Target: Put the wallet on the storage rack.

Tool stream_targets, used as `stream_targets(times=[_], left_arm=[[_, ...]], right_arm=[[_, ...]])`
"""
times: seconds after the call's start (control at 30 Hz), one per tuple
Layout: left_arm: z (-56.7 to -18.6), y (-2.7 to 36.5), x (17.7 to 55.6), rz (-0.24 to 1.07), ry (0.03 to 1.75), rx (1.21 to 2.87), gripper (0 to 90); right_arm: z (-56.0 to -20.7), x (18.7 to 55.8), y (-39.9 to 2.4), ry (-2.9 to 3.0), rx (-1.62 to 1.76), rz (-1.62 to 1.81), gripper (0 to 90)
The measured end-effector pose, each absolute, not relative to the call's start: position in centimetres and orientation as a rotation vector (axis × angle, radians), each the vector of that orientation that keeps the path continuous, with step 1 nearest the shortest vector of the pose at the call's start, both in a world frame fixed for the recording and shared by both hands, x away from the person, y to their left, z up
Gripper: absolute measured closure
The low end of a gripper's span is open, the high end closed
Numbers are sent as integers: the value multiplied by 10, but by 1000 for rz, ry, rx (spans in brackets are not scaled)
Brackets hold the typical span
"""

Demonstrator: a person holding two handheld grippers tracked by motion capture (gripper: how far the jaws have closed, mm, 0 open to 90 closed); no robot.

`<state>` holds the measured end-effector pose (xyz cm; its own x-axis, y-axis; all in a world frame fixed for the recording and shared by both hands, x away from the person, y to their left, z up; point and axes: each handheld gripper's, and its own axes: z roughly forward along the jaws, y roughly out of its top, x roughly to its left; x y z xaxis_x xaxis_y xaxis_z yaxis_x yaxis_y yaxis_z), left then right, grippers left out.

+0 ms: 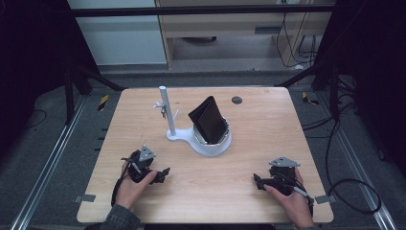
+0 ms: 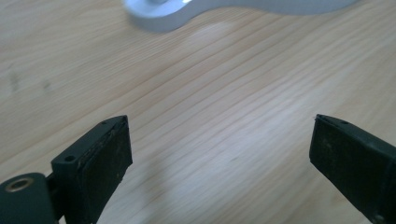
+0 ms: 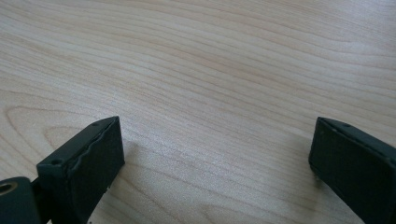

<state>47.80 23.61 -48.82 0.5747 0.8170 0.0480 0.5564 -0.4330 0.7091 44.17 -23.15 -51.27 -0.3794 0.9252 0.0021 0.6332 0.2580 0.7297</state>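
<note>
Both grippers rest near the table's front edge, left gripper and right gripper, jaws spread, empty. Wallet stands in the stand beyond them. Nothing begun; likely a reach next.

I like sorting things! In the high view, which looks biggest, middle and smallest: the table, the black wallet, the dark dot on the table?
1. Table, by far the largest.
2. Black wallet, standing in the white holder.
3. Dark dot, smallest.
</note>
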Motion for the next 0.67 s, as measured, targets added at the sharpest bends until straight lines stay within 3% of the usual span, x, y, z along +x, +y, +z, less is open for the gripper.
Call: stream_targets(times=[0.3,0.67], left_arm=[[-502,264,491,497,1227,2155,53],[-508,276,498,529,1205,2092,0]], right_arm=[[-513,442,-231,2108,1413,915,33],[-513,442,-231,2105,1413,911,30]])
